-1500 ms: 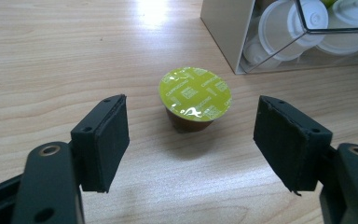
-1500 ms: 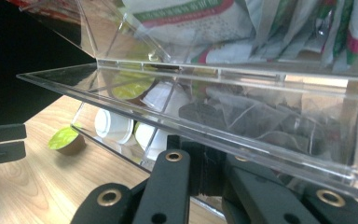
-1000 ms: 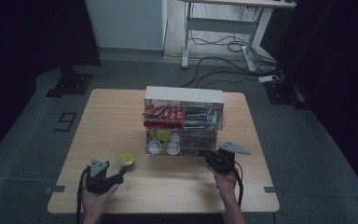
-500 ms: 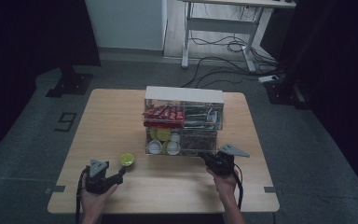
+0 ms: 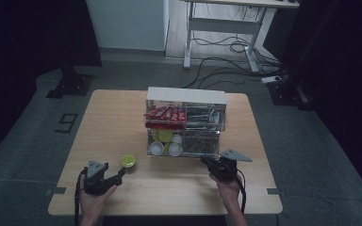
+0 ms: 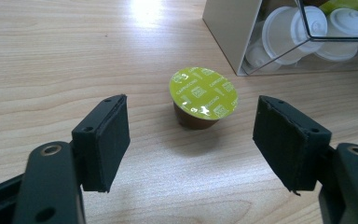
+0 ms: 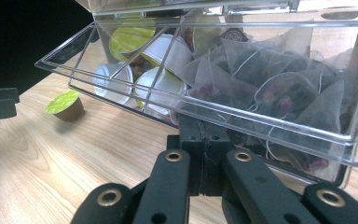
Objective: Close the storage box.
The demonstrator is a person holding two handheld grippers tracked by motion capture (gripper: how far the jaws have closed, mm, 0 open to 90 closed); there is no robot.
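We judge the step in hand to be picking up the coffee capsule point(image 6: 203, 98) so it can go into the clear drawer point(image 7: 205, 116) of the organizer box point(image 5: 185, 121). Our left gripper point(image 6: 193, 140) sits low over the table point(image 5: 118, 117) with its jaws spread wide, and the capsule stands upright just ahead of them, lined up with the gap and touching neither pad. It rests on bare wood near the box's front left corner, green foil lid facing up. Our right gripper point(image 7: 200, 154) has its jaws pressed together at the lower front edge of the drawer; whether they pinch a lip or handle there, we cannot tell. The drawer is pulled out toward us and tilts slightly. Next, we think, the left gripper must ease forward until the capsule is between the pads, then close gently on its brown side wall, since the cup looks thin and could dent or skid. In the drawer, one compartment holds white and green capsules point(image 7: 144, 60), the other mesh tea bags point(image 7: 279, 88). The shelf above holds red packets point(image 5: 165, 114).
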